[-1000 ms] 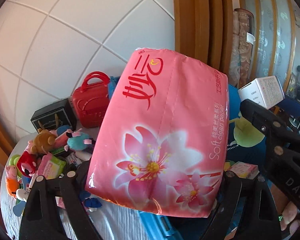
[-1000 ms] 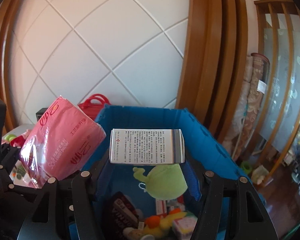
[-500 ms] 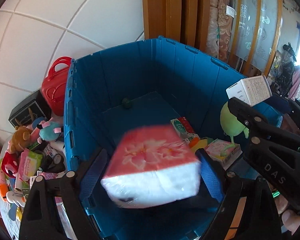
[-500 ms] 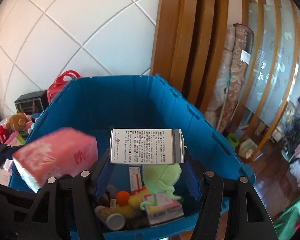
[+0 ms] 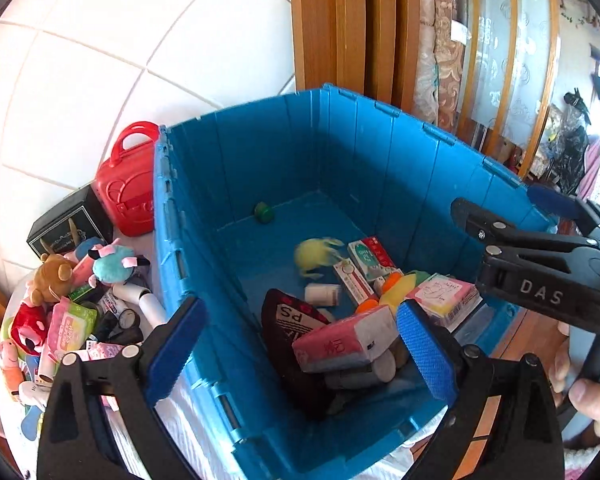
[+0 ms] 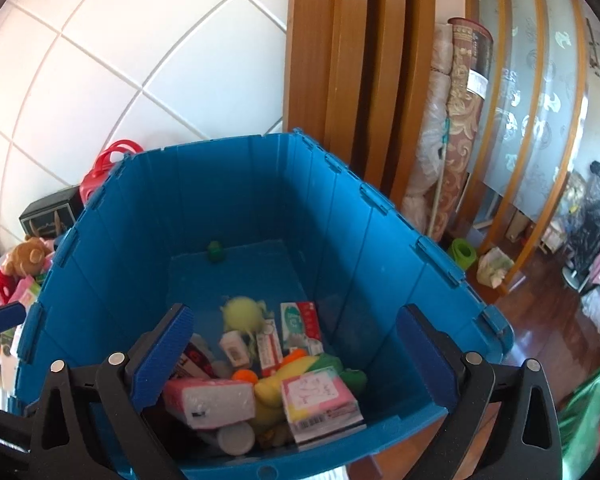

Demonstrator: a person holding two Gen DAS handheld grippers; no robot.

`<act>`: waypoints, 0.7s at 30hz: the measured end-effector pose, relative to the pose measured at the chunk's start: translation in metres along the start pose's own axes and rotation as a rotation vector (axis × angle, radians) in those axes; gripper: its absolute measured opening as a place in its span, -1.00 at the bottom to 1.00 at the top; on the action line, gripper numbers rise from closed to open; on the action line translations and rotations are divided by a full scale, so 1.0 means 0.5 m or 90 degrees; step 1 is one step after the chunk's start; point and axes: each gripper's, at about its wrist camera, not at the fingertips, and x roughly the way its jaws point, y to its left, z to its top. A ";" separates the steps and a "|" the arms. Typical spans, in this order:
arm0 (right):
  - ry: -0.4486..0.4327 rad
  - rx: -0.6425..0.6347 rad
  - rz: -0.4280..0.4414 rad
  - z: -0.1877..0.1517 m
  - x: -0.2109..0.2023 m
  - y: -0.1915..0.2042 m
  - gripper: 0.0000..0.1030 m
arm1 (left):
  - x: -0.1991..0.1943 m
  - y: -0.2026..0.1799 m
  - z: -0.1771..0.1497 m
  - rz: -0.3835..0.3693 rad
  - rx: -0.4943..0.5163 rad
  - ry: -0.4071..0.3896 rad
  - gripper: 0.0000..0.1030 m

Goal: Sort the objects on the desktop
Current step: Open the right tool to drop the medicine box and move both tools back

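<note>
A blue plastic bin [image 5: 284, 152] [image 6: 220, 184] fills both views. The pink tissue pack [image 5: 340, 344] [image 6: 210, 400] lies on the pile at its near end. A small white box [image 6: 234, 346] and a blurred green plush [image 5: 316, 256] [image 6: 244, 314] lie further in. My left gripper [image 5: 300, 350] hangs over the bin's near edge, its jaws still opening with nothing between them. My right gripper [image 6: 294, 354] [image 5: 508, 204] is above the bin's right side, its jaws also opening and empty.
Left of the bin, a table holds a red toy case [image 5: 130, 184], a black box [image 5: 68, 228], a teddy bear [image 5: 54, 276] and several small toys. Rolled carpets [image 6: 460, 120] and a wooden frame stand behind. A person's hand [image 5: 588, 396] grips the right tool.
The tissue pack left my left gripper and dropped into the bin. My right gripper opened, and the white box and green plush fell into the bin. Both views tipped downward.
</note>
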 end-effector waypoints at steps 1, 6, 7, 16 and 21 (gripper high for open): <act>-0.001 0.002 0.001 -0.002 -0.003 0.001 0.99 | -0.012 0.008 -0.006 0.003 -0.003 -0.012 0.90; -0.010 0.001 0.019 -0.026 -0.039 0.027 0.99 | -0.076 0.056 -0.040 0.013 -0.019 -0.069 0.90; -0.013 0.000 0.022 -0.032 -0.048 0.035 0.99 | -0.087 0.067 -0.047 0.013 -0.023 -0.079 0.90; -0.051 -0.012 0.057 -0.105 -0.144 0.147 1.00 | -0.180 0.184 -0.116 0.063 -0.036 -0.169 0.95; -0.063 -0.031 0.055 -0.125 -0.179 0.225 1.00 | -0.192 0.241 -0.134 0.086 -0.044 -0.141 0.95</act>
